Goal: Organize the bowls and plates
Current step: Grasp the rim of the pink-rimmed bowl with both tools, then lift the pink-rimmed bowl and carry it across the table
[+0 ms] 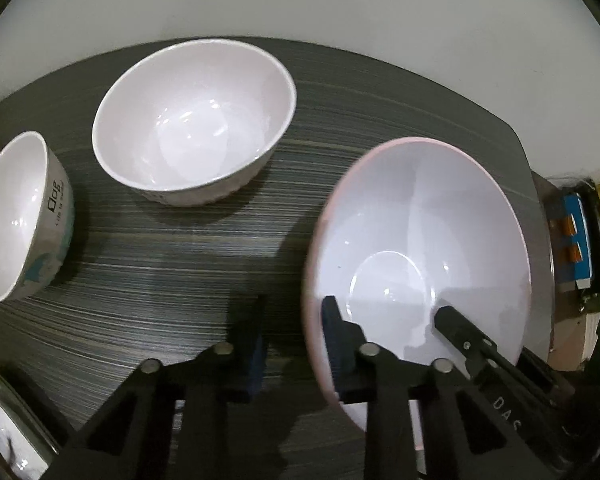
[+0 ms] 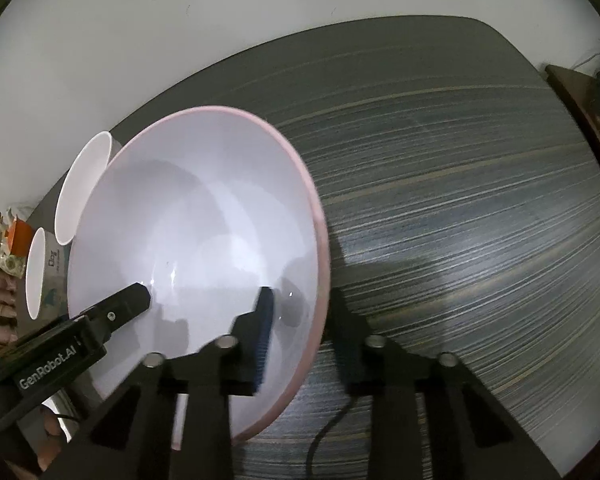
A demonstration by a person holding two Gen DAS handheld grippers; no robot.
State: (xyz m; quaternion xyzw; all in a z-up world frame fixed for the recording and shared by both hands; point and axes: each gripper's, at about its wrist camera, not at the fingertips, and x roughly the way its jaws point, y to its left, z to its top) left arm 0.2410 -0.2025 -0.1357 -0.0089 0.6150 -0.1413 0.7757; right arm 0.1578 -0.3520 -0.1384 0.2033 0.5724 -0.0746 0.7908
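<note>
A large white bowl with a pink rim [image 1: 420,216] sits on the dark striped table [image 1: 160,280], and both grippers grip it. My left gripper [image 1: 296,308] is shut on its left rim, one finger inside and one outside. My right gripper [image 2: 304,300] is shut on the opposite rim of the same bowl [image 2: 188,208]. Each wrist view shows the other gripper's inner fingertip inside the bowl: the right one's fingertip [image 1: 456,324] and the left one's fingertip [image 2: 136,296].
A plain white bowl [image 1: 192,120] stands behind and to the left, and a small patterned bowl [image 1: 16,216] stands further left. Another dish [image 1: 4,432] peeks in at the bottom left. Clutter [image 1: 576,240] lies past the table's right edge. A white wall backs the table.
</note>
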